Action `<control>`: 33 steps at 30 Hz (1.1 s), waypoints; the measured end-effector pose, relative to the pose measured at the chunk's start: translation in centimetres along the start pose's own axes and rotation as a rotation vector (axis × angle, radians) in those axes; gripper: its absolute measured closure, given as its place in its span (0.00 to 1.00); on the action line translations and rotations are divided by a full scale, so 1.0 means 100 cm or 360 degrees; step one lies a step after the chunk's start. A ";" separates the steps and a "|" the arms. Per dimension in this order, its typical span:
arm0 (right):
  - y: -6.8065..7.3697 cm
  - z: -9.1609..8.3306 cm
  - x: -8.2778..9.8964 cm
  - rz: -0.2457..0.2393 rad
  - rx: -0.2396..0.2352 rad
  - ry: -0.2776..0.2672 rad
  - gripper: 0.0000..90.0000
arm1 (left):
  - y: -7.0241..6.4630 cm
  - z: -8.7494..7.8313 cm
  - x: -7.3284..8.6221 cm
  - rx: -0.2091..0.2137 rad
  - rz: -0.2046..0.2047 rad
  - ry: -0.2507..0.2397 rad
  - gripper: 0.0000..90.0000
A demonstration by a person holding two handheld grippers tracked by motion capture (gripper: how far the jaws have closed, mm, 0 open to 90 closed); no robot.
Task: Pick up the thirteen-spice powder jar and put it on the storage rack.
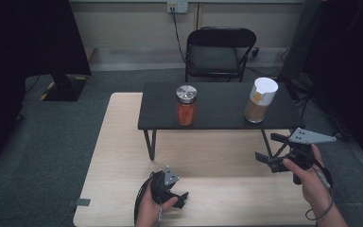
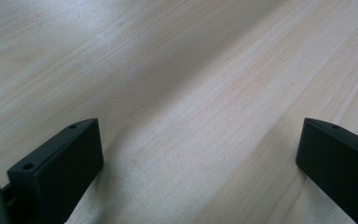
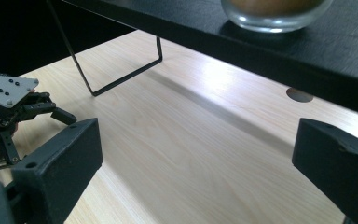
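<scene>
A low black shelf (image 1: 217, 106) stands on the far half of the light wooden table (image 1: 123, 142). On it are a jar of orange-red contents with a silver lid (image 1: 186, 106) and, to the right, a white-lidded jar of brown contents (image 1: 261, 100). My left gripper (image 1: 181, 198) rests low at the table's near edge, open, its jaws (image 2: 198, 126) spread over bare wood. My right gripper (image 1: 268, 147) hovers open in front of the shelf's right end, below the brown jar. In the right gripper view its jaws (image 3: 196, 123) hold nothing; the brown jar's base (image 3: 275, 11) sits above on the shelf (image 3: 261, 42).
The shelf's thin wire legs (image 3: 121, 77) stand on the table, and a round hole (image 3: 299, 94) is in the tabletop under the shelf. A black folding chair (image 1: 220, 52) stands behind the table. Dark equipment stands at the left (image 1: 61, 85) and far right.
</scene>
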State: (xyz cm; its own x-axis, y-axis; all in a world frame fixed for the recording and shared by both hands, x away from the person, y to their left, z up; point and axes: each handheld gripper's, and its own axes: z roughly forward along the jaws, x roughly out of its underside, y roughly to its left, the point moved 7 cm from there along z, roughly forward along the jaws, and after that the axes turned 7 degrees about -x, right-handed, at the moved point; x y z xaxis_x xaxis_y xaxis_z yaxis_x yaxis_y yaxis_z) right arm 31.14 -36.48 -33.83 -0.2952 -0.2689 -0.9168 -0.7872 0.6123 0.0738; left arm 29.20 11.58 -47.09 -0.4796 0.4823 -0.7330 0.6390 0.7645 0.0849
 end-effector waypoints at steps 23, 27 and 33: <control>0.001 0.019 0.046 0.0018 -0.0070 0.0037 0.01 | 0.000 0.000 0.000 -0.0001 -0.0001 0.0000 0.00; 0.001 0.022 0.056 0.0027 -0.0073 0.0039 0.01 | 0.000 0.000 0.000 -0.0001 -0.0001 0.0000 0.00; 0.000 0.026 0.068 0.0043 -0.0066 0.0049 0.01 | 0.000 0.000 0.000 -0.0001 -0.0001 0.0000 0.00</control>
State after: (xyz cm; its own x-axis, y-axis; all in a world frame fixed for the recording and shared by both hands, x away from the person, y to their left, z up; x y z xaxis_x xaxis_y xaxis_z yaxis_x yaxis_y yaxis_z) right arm 30.56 -36.41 -41.07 -0.3328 -0.2758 -0.9018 -0.8003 0.5883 0.1155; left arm 29.18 11.58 -47.09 -0.4797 0.4819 -0.7333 0.6384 0.7650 0.0851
